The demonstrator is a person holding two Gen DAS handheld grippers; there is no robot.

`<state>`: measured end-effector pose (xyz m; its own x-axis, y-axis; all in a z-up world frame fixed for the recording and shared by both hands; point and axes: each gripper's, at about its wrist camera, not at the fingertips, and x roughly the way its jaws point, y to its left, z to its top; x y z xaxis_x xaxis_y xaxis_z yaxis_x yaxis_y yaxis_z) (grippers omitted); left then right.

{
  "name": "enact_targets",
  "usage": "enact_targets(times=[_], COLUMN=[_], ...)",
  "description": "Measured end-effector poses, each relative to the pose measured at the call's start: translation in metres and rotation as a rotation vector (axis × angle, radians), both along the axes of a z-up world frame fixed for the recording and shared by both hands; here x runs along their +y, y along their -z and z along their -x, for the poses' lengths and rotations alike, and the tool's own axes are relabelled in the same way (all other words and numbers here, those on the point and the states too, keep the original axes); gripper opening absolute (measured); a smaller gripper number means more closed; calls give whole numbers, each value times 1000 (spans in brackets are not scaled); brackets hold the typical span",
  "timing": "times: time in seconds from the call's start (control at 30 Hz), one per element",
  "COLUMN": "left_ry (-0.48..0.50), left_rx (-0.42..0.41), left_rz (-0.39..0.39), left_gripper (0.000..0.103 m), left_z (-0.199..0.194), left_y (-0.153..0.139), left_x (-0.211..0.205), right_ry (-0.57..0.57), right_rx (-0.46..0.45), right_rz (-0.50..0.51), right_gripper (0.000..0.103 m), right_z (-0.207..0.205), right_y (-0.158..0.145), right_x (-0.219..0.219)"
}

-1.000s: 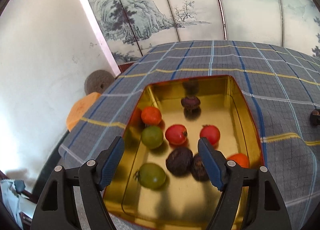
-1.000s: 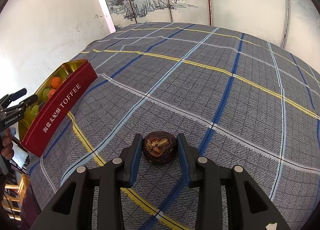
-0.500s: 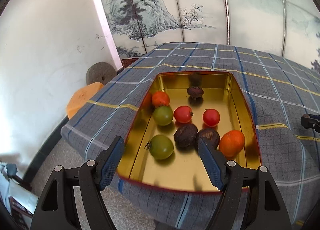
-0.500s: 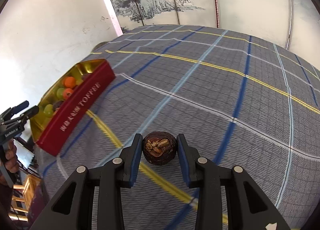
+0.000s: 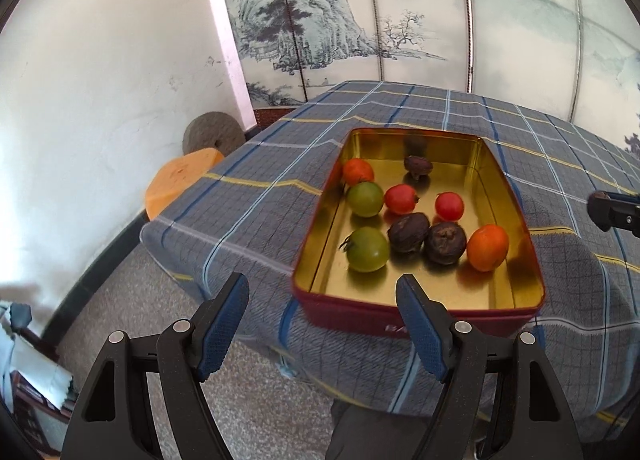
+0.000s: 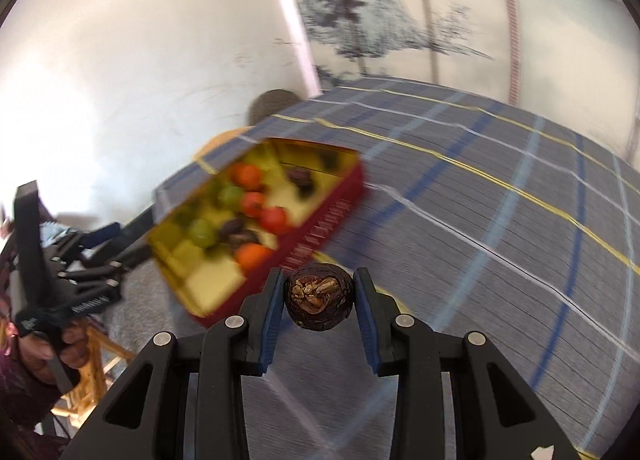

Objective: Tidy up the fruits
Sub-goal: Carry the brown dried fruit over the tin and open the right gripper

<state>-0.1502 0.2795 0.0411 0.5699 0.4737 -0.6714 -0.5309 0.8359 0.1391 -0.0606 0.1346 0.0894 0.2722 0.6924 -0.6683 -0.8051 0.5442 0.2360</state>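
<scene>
Writing: the tin's [image 5: 420, 322] red front wall carries pale raised letters, only "BA" legible in the left wrist view before the left gripper's finger covers the rest; in the right wrist view the lettering on the long red side is too blurred to read. White print on the left gripper's body, seen from the right wrist view, is too small to read.

Tin: rectangular, gold inside, red outside, open-topped, on the checked cloth [image 5: 248, 196] near the table's corner.

Contents, nine pieces:
- green fruits, two [image 5: 368, 249], along the left wall
- small red fruits, two [image 5: 401, 199], mid-tin
- orange fruits, two: one [image 5: 487, 247] at the right wall, one at the far left corner
- dark wrinkled fruits, two [image 5: 409, 232], touching each other at the middle
- dark fruit, one [image 5: 418, 166], near the far wall

Loose item: dark round fruit [image 6: 319, 297], its cracked brown-flecked face towards the camera, pinched between the pads of the right gripper [image 6: 319, 300], clear of the cloth, just beside the tin's near corner.

Left gripper [image 5: 322, 326]: fingers spread wide, nothing between them, in front of the tin's near wall. A hand [image 6: 66, 352] grips its handle.

Beyond the table: orange stool [image 5: 182, 180], round stone disc [image 5: 214, 136], painted screen [image 5: 304, 24].
</scene>
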Motion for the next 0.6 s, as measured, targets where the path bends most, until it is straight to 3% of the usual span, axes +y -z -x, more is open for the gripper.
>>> enact_targets(times=[0.27, 0.6], left_ry=[-1, -12], left_rx=[-19, -33], left_rz=[2, -47], left_gripper=[77, 82], left_z=[11, 18], left_y=[-2, -5], left_x=[6, 9], right_ry=[-142, -195], right_rx=[12, 49], right_rz=[15, 41], right_gripper=[32, 32], right_z=[25, 35], right_y=[3, 21], right_x=[72, 115])
